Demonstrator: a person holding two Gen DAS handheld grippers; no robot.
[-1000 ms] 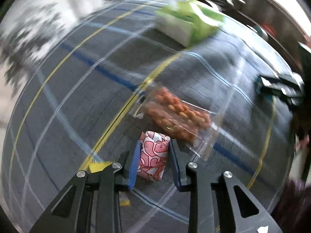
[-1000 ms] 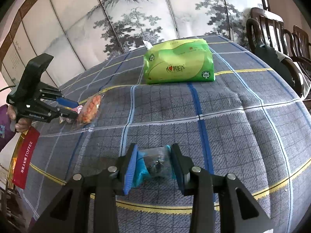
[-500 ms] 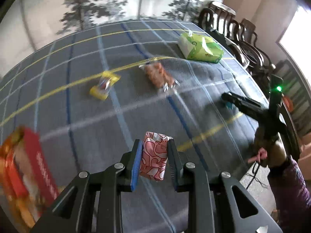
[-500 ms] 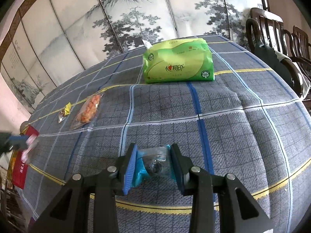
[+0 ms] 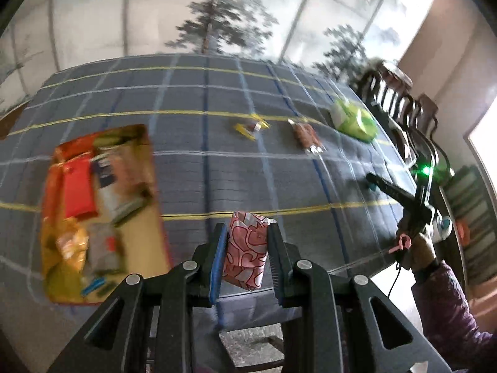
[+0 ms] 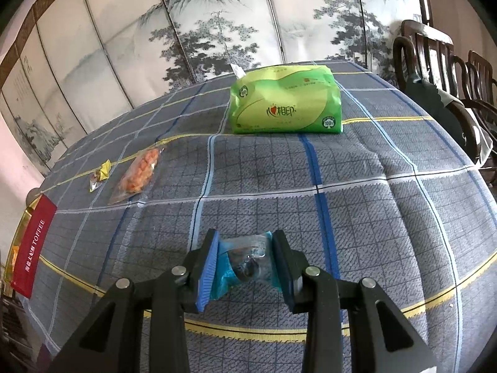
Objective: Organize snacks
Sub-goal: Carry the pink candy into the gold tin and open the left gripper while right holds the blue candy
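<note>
Ahead of the right gripper point(image 6: 245, 264), a green crinkly tissue pack point(image 6: 285, 99) sits at the far edge of the plaid woven surface point(image 6: 372, 217); off to its left lie a clear pouch of orange snacks point(image 6: 138, 175) and a small yellow candy point(image 6: 101, 174), with nothing between. That gripper is clenched on a teal foil packet point(image 6: 240, 264) low over the cloth. The left gripper point(image 5: 245, 255) grips a pink-and-white patterned wrapper point(image 5: 245, 251) above the surface's near edge, an open red toffee box point(image 5: 96, 205) of glossy sweets to its left
</note>
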